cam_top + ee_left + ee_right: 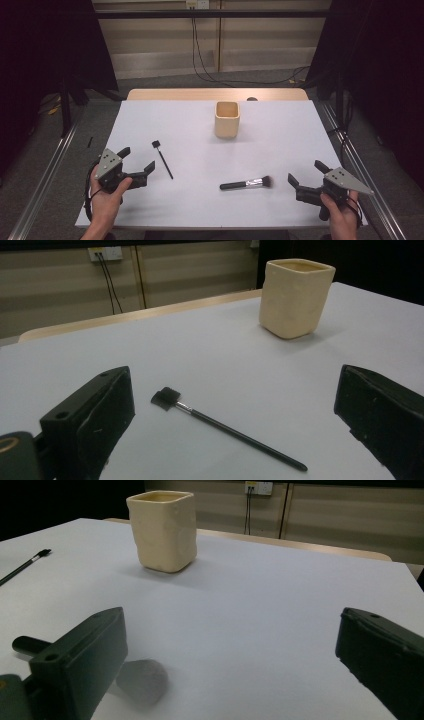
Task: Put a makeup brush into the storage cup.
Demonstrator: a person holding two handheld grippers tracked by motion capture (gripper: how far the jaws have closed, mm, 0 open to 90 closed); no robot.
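A cream square cup (227, 119) stands upright toward the back of the white table (280, 145). A thin black brush with a small flat head (162, 159) lies left of centre, and a thicker makeup brush with a grey bristle head (246, 183) lies nearer the front. My left gripper (136, 160) is open at the front left, just left of the thin brush (225, 429), with the cup (295, 297) beyond. My right gripper (307, 173) is open at the front right, a little right of the thick brush's bristles (142, 680). The cup (162, 530) stands ahead of it.
A wooden strip (215, 94) runs along the table's far edge. Metal rails (45, 175) flank the table on both sides. Cables (200, 65) hang down the back wall to the floor.
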